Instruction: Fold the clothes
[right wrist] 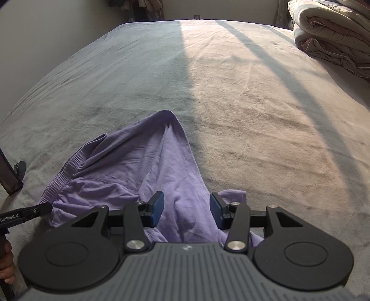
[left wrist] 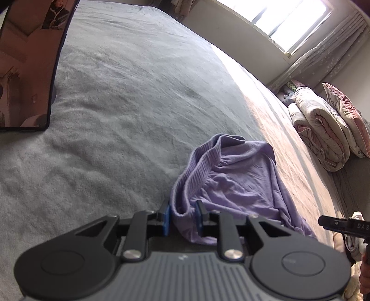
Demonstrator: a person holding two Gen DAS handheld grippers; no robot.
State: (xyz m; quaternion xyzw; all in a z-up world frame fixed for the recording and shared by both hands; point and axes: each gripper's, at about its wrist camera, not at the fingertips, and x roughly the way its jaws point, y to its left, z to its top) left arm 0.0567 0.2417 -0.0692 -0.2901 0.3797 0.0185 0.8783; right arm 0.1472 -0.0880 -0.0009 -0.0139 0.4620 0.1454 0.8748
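Observation:
A crumpled purple garment (left wrist: 242, 178) with a ribbed waistband lies near the front edge of the grey bed cover (left wrist: 127, 92). My left gripper (left wrist: 182, 218) is shut on a bunched fold of its waistband, blue pads pressing from both sides. In the right wrist view the same garment (right wrist: 138, 166) spreads toward the left, and my right gripper (right wrist: 187, 211) stands open over its near part, cloth lying between the pads without being pinched. The left gripper's finger (right wrist: 34, 211) shows at the garment's left edge. The right gripper's finger (left wrist: 333, 223) shows at the far right.
Folded quilts (left wrist: 323, 129) and a pillow (left wrist: 346, 115) are stacked at the bed's right side, seen again as quilts (right wrist: 335, 34). A dark framed panel (left wrist: 27, 64) stands on the left. Sunlight from a window (left wrist: 289, 20) falls across the bed cover (right wrist: 231, 81).

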